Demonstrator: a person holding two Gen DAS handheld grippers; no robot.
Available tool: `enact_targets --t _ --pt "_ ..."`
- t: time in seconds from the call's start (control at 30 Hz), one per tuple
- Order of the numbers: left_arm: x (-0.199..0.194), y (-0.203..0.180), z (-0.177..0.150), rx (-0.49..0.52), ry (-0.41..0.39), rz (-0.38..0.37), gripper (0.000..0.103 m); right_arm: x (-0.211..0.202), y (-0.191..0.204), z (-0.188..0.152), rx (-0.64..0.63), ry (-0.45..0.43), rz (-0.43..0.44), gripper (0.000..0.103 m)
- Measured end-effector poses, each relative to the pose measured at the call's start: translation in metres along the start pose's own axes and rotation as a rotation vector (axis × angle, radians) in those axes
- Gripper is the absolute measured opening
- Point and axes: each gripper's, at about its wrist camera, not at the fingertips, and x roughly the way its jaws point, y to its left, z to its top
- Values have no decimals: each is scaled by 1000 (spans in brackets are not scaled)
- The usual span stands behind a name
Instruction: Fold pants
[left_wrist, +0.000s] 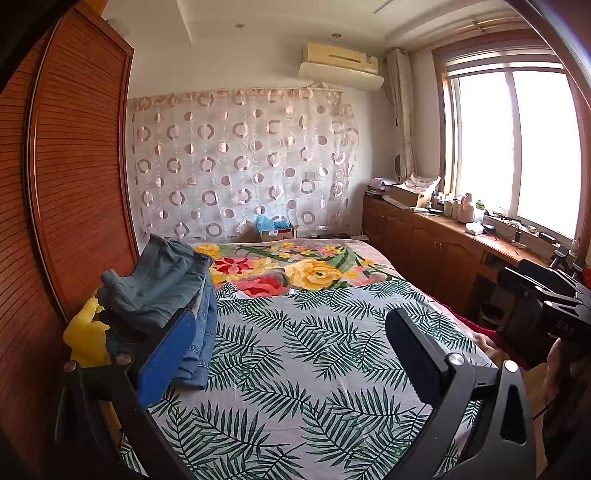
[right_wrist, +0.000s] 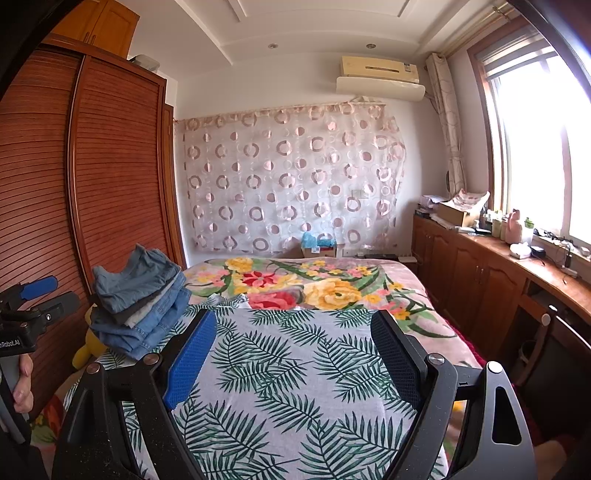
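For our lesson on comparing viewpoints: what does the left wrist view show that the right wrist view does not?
Left wrist view only: the right tool from the side, at the right edge. Right wrist view only: the left tool seen at the left edge, a hand on its grip, and the cabinet atop the wardrobe. Both: the stack of pants on the leaf-print sheet, a yellow plush toy beside it, and open tools.

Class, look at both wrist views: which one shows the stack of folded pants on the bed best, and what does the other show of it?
The right wrist view: the stack of folded pants sits clear of the jaws, its layers all visible. In the left wrist view the stack looms larger, but a blue jaw pad covers its lower part.
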Motion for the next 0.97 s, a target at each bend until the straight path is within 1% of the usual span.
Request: enact_targets --t 0.97 --pt "1 0 -1 -1 -2 0 103 -1 3 0 4 -1 -5 87"
